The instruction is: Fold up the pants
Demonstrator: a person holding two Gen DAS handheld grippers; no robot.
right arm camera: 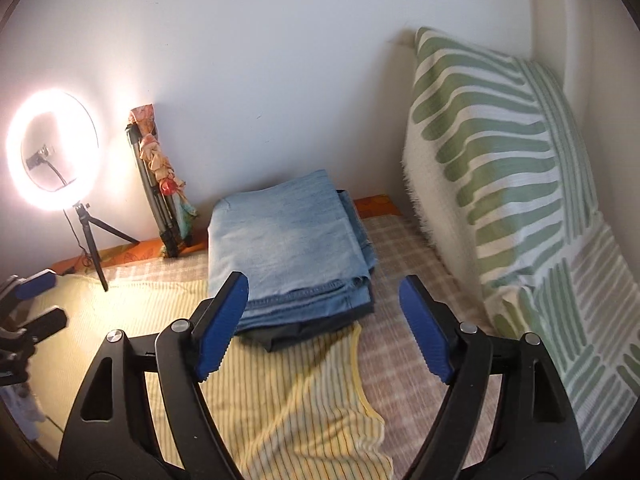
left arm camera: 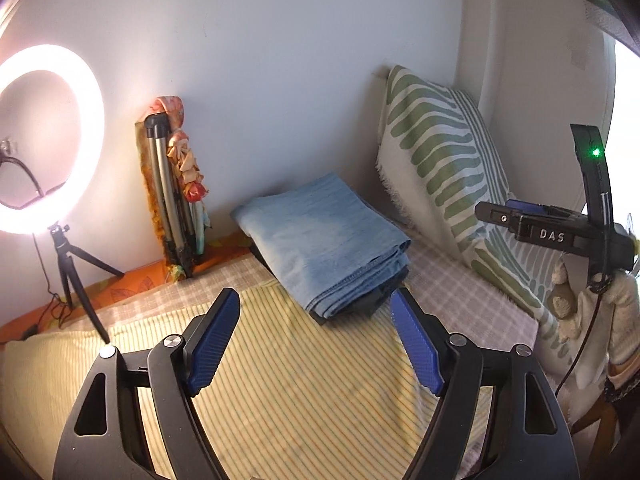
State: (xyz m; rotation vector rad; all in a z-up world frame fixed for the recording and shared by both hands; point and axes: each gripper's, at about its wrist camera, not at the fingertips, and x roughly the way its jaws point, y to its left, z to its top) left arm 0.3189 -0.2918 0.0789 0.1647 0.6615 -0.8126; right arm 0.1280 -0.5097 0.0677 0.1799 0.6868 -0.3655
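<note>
Pants [left arm camera: 324, 240]: light blue denim, folded into a compact rectangular stack, lying flat on the bed toward the wall. Hem edges face the cameras. A darker folded garment [right arm camera: 308, 338] lies beneath the stack, its edge showing at the near side.

Left gripper [left arm camera: 314, 344]: jaws wide apart, blue ribbed pads bare, nothing between them. It hangs above the bed, short of the pants and not touching them. Seen also at the left edge of the right wrist view.

Right gripper [right arm camera: 322, 328]: jaws wide apart, blue pads bare, nothing held. It is apart from the pants, which appear beyond and between its fingers. Its body, marked "DAS" with a green light lit, shows at the right edge of the left wrist view.

Bed [right arm camera: 404, 248]: covered with a pale checked sheet. A yellow striped cloth [left arm camera: 280, 380] is spread over the near part, reaching up to the stack. An orange patterned strip [left arm camera: 132, 276] runs along the wall side.

Cushion [right arm camera: 492, 152]: large, cream with green stripes, leaning upright against the wall to the right of the pants.

Ring light [left arm camera: 44, 140]: lit, on a small black tripod, standing at the left by the wall.

Folded tripod [left arm camera: 168, 196]: silver and black, propped against the wall between the ring light and the pants, with floral fabric draped on it.

Wall [left arm camera: 280, 60]: plain, pale.
</note>
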